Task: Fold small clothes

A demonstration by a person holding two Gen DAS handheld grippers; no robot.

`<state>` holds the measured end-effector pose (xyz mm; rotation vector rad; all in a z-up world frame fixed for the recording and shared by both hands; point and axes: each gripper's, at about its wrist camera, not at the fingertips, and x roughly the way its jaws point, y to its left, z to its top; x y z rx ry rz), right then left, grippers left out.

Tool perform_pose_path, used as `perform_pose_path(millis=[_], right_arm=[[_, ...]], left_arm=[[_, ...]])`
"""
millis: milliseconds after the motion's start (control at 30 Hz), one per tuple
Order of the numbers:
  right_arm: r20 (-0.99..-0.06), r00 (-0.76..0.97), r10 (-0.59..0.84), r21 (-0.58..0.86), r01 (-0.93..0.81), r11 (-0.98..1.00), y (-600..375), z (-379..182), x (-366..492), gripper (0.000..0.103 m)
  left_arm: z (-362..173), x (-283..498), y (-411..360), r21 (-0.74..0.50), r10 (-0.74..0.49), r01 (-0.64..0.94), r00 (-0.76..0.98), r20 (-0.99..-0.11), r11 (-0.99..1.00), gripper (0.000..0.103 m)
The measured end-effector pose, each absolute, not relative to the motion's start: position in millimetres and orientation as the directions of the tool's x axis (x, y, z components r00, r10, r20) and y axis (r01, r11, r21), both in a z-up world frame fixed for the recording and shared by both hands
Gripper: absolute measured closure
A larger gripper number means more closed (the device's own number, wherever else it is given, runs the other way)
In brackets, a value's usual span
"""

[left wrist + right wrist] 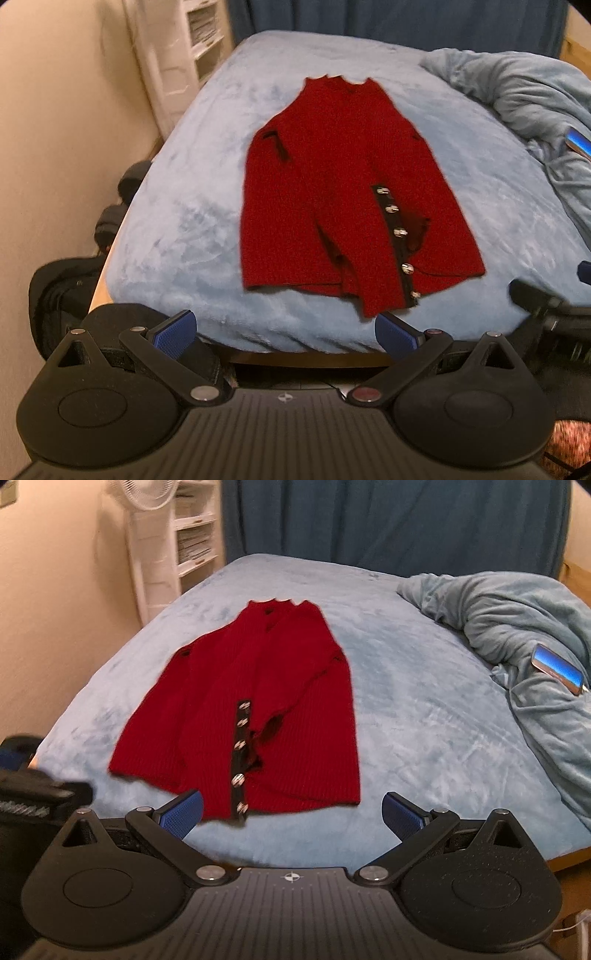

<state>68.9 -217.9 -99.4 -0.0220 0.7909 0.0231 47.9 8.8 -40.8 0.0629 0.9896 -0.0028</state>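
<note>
A small red knit cardigan (343, 184) lies flat on the light blue bed (184, 206), collar at the far end and hem toward me. A black placket with silver buttons (397, 232) runs down its near half. Both sleeves lie folded in over the body. In the right wrist view the same cardigan (258, 709) lies just beyond the fingers. My left gripper (286, 332) is open at the near bed edge, just short of the hem, with nothing in it. My right gripper (293, 810) is open too, its left blue pad (183, 814) in front of the hem.
A rumpled light blue blanket (517, 627) is heaped at the right of the bed, with a lit phone (559, 668) on it. A white shelf unit (184, 48) and a fan (144, 502) stand at the back left. Dark bags (62, 291) sit on the floor left of the bed.
</note>
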Motion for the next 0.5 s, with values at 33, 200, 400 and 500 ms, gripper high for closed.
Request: perform_pose_path(millis=[33, 200, 400, 500], right_arm=[[-0.713, 0.701, 0.012, -0.005, -0.023, 1.000, -221, -103, 78, 0.001], [-0.728, 0.684, 0.044, -0.002, -0.066, 0.998, -228, -137, 138, 0.001], [-0.790, 0.513, 0.337, 0.335, -0.100, 0.937, -230, -192, 234, 0.038], [-0.835, 0.376, 0.402, 0.390, -0.112, 0.914, -227, -204, 280, 0.093]], left_arm=[[-42, 53, 13, 0.049, 0.034, 0.013, 0.545, -0.838, 0.999, 0.000], [-49, 75, 35, 0.031, 0.057, -0.058, 0.517, -0.854, 0.998, 0.000], [-65, 100, 45, 0.077, 0.110, -0.094, 0.441, -0.890, 0.993, 0.000], [-71, 110, 45, 0.098, 0.128, -0.091, 0.428, -0.895, 0.991, 0.000]])
